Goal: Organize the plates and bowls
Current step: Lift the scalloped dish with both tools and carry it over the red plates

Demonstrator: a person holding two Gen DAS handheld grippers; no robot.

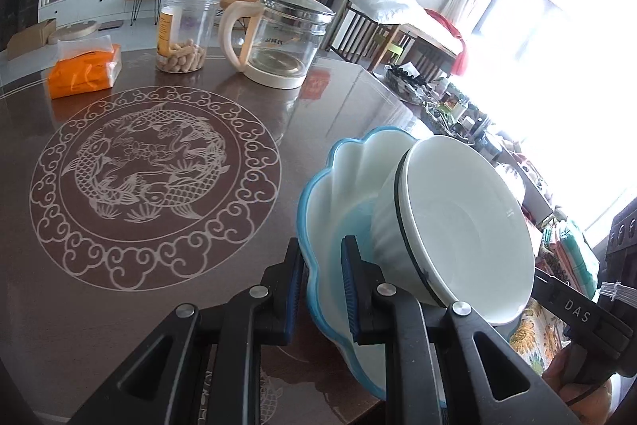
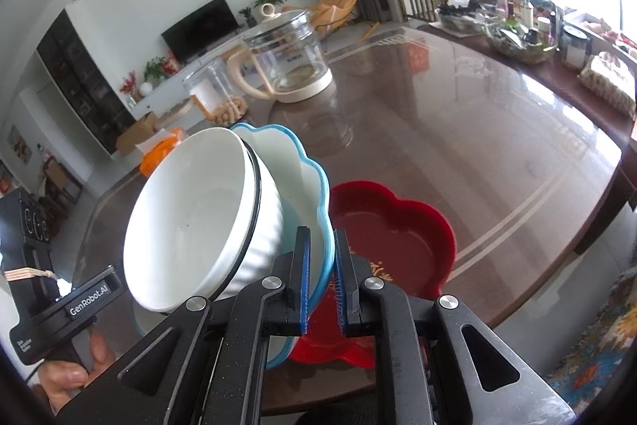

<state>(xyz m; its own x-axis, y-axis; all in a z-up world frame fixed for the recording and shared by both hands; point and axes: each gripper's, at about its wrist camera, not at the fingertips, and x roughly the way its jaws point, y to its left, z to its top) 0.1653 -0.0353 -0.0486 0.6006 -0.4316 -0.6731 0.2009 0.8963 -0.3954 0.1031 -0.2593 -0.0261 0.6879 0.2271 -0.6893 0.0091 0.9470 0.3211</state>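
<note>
Scalloped plate white with a blue rim, ribbed white bowl edged with a black line, red lobed dish, glossy brown tabletop with a pale fish medallion, orange tissue pack, black tools with blue pads

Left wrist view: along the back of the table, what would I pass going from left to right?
Orange tissue pack → clear jar of snacks → glass kettle with a cream handle → clutter of small items at the table's far right edge.
</note>
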